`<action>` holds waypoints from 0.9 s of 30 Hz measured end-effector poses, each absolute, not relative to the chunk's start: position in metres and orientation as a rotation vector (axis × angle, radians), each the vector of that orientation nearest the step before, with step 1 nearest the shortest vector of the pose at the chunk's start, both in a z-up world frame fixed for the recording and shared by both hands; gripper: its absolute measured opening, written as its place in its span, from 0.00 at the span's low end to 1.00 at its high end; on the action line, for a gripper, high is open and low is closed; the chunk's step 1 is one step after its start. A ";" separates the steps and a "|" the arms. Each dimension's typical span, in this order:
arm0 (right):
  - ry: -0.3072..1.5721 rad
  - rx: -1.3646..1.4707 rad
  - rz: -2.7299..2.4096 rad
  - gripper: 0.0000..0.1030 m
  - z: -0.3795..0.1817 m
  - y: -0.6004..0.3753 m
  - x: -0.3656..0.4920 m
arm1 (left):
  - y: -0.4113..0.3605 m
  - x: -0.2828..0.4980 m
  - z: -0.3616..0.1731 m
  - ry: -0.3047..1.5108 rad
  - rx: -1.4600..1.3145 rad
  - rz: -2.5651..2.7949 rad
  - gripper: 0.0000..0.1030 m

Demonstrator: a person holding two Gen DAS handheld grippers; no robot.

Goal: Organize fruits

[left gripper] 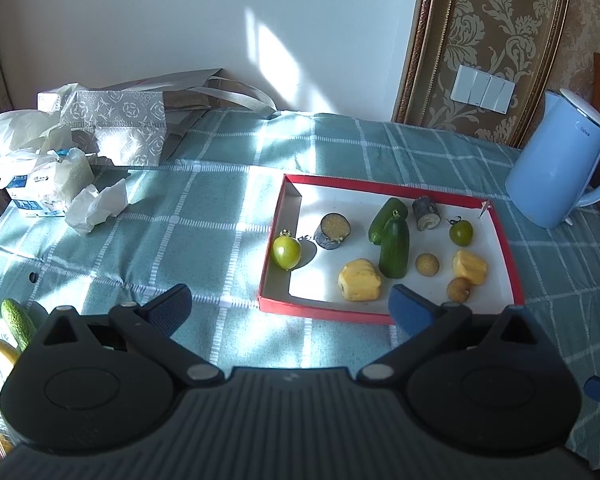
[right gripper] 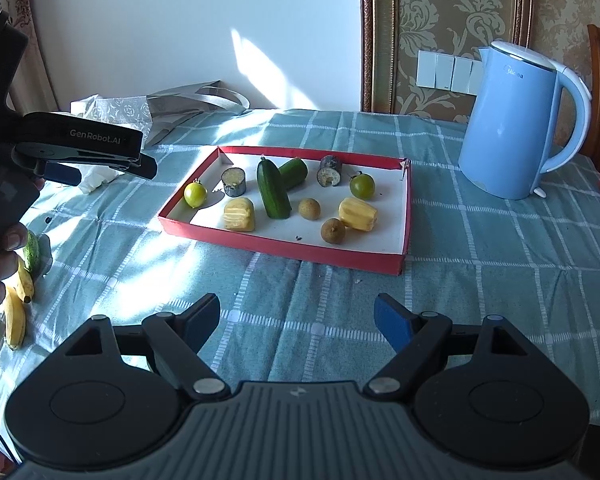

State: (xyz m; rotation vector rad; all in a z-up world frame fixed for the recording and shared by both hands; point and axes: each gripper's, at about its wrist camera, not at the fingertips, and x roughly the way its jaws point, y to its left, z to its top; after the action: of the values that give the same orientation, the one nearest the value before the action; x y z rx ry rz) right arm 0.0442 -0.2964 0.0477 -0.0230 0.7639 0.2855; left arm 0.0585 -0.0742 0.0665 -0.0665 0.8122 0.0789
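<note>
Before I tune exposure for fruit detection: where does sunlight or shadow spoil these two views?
Left wrist view: sun patches streak the tablecloth, and the red tray wall shades the green tomato. Right wrist view: bright glare on the cloth left of the tray; straight edges bow from fisheye.

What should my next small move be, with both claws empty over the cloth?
Probably swing the left claw down toward the loose cucumber and bananas at the table's left edge. They lie outside the red tray, which already holds the other pieces, and both claws are open and empty. The right claw sits farther from them.
</note>
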 end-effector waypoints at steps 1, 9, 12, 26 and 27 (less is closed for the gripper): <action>0.763 -0.025 0.285 0.82 0.048 -0.296 0.044 | -0.075 0.058 0.068 0.803 -0.057 0.092 1.00; 0.763 -0.038 0.289 0.83 0.051 -0.295 0.039 | -0.080 0.049 0.075 0.749 0.009 0.090 1.00; 0.760 -0.044 0.292 0.86 0.051 -0.293 0.037 | -0.083 0.048 0.072 0.784 0.007 0.062 1.00; 0.760 -0.053 0.295 0.86 0.051 -0.293 0.029 | -0.092 0.039 0.070 0.812 0.028 0.065 1.00; 0.760 -0.053 0.295 0.86 0.051 -0.293 0.028 | -0.092 0.039 0.070 0.816 0.021 0.061 1.00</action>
State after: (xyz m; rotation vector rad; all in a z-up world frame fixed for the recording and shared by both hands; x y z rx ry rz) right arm 0.0282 -0.2934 0.0512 -0.0531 0.7601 0.2948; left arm 0.0388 -0.0923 0.0704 0.0214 0.8163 0.0615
